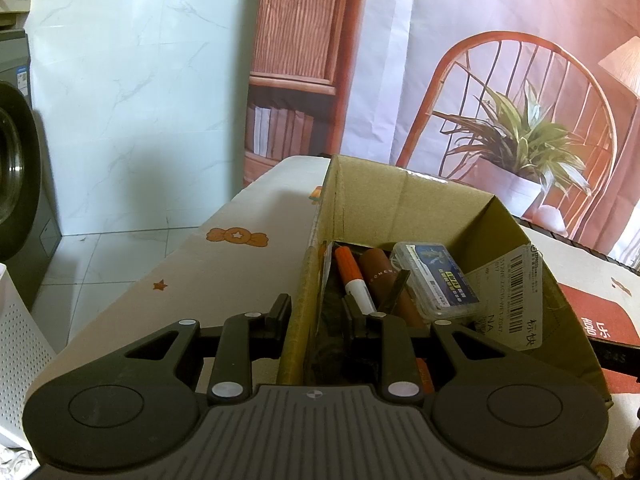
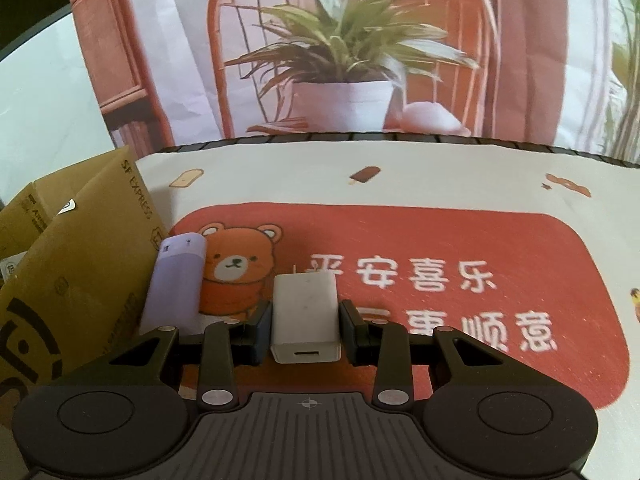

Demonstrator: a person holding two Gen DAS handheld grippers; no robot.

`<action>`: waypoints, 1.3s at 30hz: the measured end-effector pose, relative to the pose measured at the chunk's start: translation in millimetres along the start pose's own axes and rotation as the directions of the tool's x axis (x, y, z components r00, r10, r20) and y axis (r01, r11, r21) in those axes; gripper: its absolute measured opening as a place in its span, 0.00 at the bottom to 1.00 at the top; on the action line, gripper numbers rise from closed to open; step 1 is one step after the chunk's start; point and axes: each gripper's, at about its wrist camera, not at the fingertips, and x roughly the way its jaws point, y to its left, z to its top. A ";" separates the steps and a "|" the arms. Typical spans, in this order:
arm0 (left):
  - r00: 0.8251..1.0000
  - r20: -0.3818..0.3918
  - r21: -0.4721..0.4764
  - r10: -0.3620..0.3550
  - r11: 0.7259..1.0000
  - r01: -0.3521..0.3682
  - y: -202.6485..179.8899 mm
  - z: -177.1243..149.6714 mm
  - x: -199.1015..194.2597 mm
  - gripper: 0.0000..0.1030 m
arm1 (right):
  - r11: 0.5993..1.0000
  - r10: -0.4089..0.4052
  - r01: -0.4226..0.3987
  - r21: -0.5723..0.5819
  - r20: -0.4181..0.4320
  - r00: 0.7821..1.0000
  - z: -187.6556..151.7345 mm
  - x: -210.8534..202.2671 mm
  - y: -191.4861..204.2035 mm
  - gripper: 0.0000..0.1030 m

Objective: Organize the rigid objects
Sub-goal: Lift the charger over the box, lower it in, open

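Left wrist view: the left hand-held gripper [image 1: 316, 312] is seen in the lower centre of the frame, its two fingers set astride the near left wall of an open cardboard box [image 1: 404, 200]. One finger [image 1: 278, 312] lies outside the wall, over the tabletop [image 1: 160, 280]; the other lies inside the box. A moderate gap is kept between the fingers, with the cardboard wall standing in it; whether the wall is pinched cannot be told. Inside the box, right of centre, an orange marker [image 1: 352, 276] with a white end is seen, with a brown tube [image 1: 384, 284] just beside it and a clear plastic case [image 1: 436, 276] with a blue label leaning against the tube. A white shipping label [image 1: 516, 292] is stuck on the inner right wall.

Right wrist view: the right hand-held gripper [image 2: 306, 328] is seen in the lower centre, its fingers parted around a white charger block [image 2: 305, 316] that lies on the printed cloth of the tabletop. The left finger appears to touch the block's side, while a thin gap is seen at the right finger, so a firm grip is not shown. A lilac rounded case [image 2: 176, 280] is seen at left of centre, leaning against the outer wall of the cardboard box, just beside the charger block. A bear print [image 2: 240, 268] is seen between them on the red panel.
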 end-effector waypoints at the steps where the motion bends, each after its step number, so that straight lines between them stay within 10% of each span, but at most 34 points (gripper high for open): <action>1: 1.000 0.001 0.000 0.000 1.000 0.000 0.0 0.0 0.0 0.27 | 1.000 -0.004 0.004 -0.001 -0.001 1.000 -0.1 -0.4 -0.2 0.32; 12: 1.000 0.000 0.003 0.001 1.000 -0.001 -0.6 -0.5 0.2 0.28 | 0.996 -0.080 0.081 0.031 -0.024 0.996 5.6 -10.6 2.5 0.31; 23: 1.000 0.003 0.006 0.003 1.000 -0.003 -1.8 -0.9 -0.7 0.28 | 0.968 0.193 -0.154 -0.197 0.197 0.961 46.5 -65.1 75.3 0.31; 30: 1.000 0.003 0.005 0.002 1.000 -0.002 -1.4 -1.0 -0.7 0.28 | 0.881 0.318 -0.248 -0.403 0.117 0.941 44.5 -55.6 137.8 0.31; 39: 1.000 0.002 0.005 0.002 1.000 -0.002 -1.9 -0.6 -1.0 0.28 | 0.862 0.322 -0.277 -0.424 0.035 0.946 30.0 -39.8 151.8 0.31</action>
